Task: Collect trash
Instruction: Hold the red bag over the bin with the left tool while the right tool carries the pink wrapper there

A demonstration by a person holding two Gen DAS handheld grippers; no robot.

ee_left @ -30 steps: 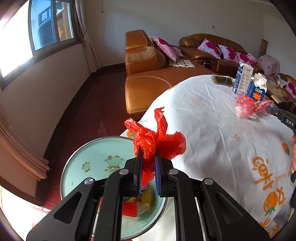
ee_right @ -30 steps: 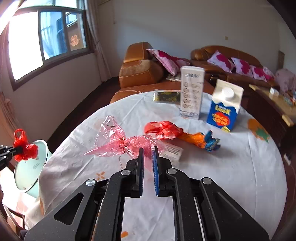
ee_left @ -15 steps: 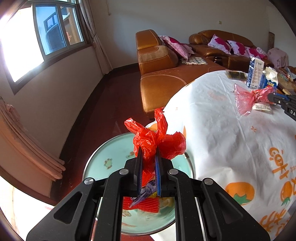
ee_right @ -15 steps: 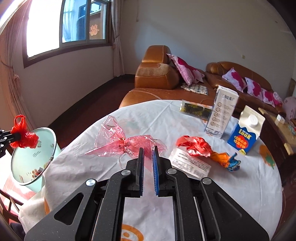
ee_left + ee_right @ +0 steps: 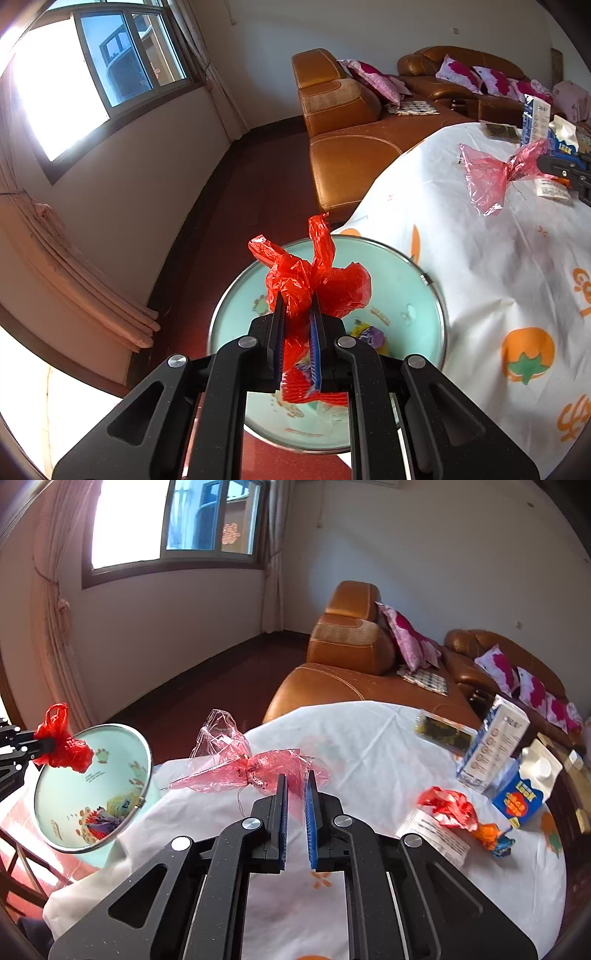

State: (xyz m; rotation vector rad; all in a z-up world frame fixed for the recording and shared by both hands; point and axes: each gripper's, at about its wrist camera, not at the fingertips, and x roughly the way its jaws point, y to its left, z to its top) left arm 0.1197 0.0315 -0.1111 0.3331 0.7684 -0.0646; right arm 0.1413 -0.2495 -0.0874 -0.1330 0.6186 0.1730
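The left gripper [image 5: 298, 314] is clamped on a crumpled red plastic bag [image 5: 314, 280] and holds it right above the pale green bin [image 5: 417, 295] that stands off the table's edge, which I take to be the spot for letting go, since other wrappers already lie at the bin's bottom. The right gripper [image 5: 295, 786] has its jaws pinched on the near tail of a pink cellophane wrapper [image 5: 240, 764], whose rest lies on the white tablecloth [image 5: 369, 746] near the bin side, apparently the next piece bound for it. More trash waits farther along the table: a red crumpled wrapper [image 5: 452, 808] beside two cartons [image 5: 517, 775].
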